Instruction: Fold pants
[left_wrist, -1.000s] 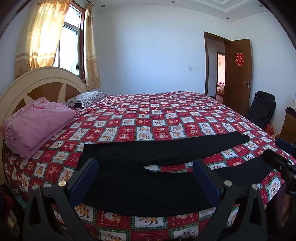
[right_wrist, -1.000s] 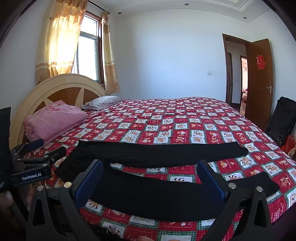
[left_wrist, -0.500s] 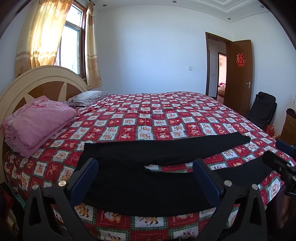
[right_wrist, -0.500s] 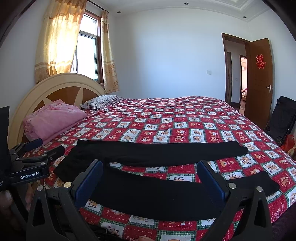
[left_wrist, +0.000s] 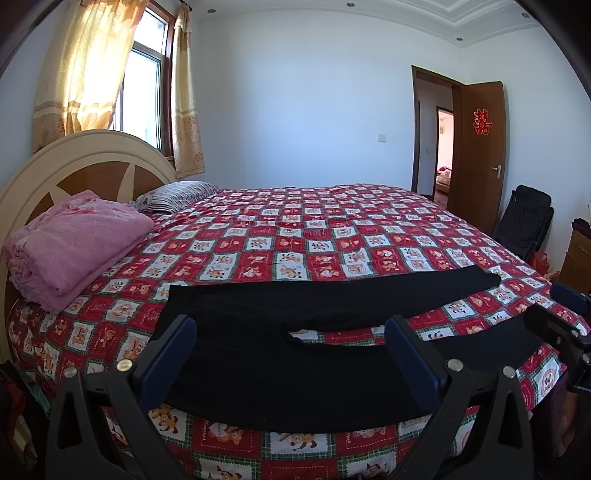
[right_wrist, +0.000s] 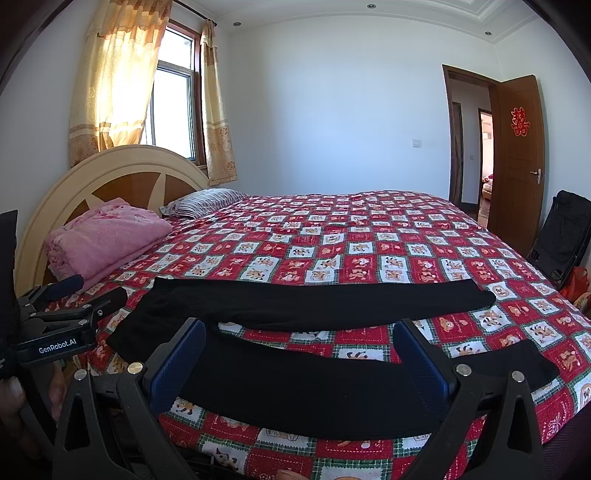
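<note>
Black pants (left_wrist: 295, 354) lie spread flat on the near side of the bed, waist to the left and two legs running right; they also show in the right wrist view (right_wrist: 317, 369). My left gripper (left_wrist: 290, 360) is open and empty, held above the near edge of the pants at the waist end. My right gripper (right_wrist: 299, 360) is open and empty, above the near leg. The right gripper shows at the right edge of the left wrist view (left_wrist: 561, 321). The left gripper shows at the left of the right wrist view (right_wrist: 74, 302).
The bed (left_wrist: 332, 236) has a red checked quilt. A folded pink blanket (left_wrist: 74, 243) and a striped pillow (left_wrist: 177, 194) lie by the headboard. A black folding chair (left_wrist: 524, 221) and an open door (left_wrist: 480, 155) are at the right.
Both views have shifted very slightly. The pants lie as before and both grippers stay open.
</note>
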